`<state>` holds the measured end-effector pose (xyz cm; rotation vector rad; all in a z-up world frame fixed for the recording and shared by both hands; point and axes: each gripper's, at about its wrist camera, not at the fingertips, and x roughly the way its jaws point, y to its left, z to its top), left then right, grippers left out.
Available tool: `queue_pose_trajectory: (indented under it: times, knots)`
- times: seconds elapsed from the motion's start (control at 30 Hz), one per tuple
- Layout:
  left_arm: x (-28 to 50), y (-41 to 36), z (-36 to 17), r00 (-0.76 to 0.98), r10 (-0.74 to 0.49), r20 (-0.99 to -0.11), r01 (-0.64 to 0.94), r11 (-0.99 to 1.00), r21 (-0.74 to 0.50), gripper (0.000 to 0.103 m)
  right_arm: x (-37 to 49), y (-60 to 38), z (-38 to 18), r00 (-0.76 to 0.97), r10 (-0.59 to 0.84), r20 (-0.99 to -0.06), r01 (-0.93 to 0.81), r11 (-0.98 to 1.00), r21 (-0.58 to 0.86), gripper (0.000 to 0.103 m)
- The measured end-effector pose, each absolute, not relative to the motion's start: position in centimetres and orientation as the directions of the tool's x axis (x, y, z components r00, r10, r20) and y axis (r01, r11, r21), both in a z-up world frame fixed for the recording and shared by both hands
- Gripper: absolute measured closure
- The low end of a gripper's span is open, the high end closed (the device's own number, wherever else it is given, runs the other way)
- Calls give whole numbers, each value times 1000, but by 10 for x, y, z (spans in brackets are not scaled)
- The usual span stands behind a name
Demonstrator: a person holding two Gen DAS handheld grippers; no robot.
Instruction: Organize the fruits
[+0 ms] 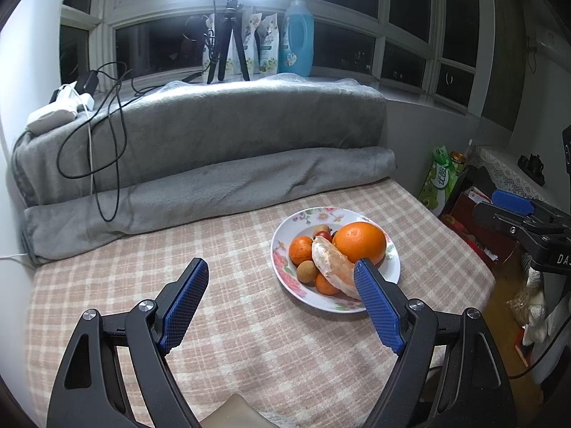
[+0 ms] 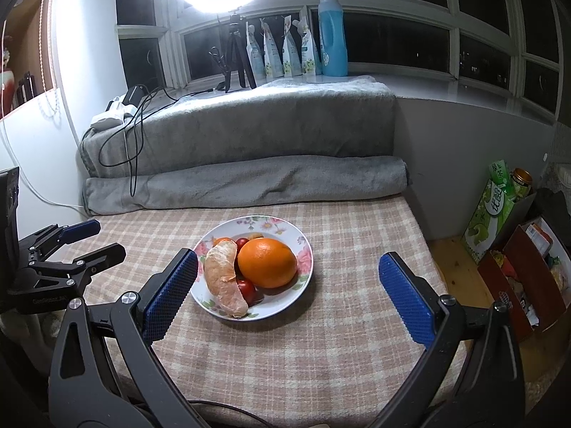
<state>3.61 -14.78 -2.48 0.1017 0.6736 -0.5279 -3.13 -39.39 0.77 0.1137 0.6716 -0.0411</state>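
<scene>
A floral white plate (image 1: 392,271) (image 2: 303,246) sits on the checked cloth. It holds a big orange (image 1: 359,242) (image 2: 267,262), a peeled citrus segment (image 1: 330,267) (image 2: 223,278), small tangerines (image 1: 300,249), a brown longan (image 1: 307,273) and small red fruits (image 2: 247,289). My left gripper (image 1: 282,278) hovers open near the plate's left front, nothing between its blue pads; its right fingertip (image 1: 374,296) overlaps the plate's edge. My right gripper (image 2: 289,267) also stands open, above the cloth in front of the plate, empty. Each gripper shows at the other view's edge.
A rolled grey blanket (image 1: 214,192) (image 2: 246,182) lies behind the plate, with cables over a grey-covered ledge. A ring light on a tripod (image 2: 235,57), pouches and a blue bottle (image 2: 332,35) stand on the sill. Boxes and a green carton (image 2: 496,210) sit right of the table edge.
</scene>
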Motion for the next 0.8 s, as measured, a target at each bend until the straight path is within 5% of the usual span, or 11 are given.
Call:
queue_pose_trajectory:
  times: [0.8]
  knots:
    - [41,-146,-31,660,-428,-617,493,867,-74,19,-24,-393,-6,760,11,-650,76,991,106,0]
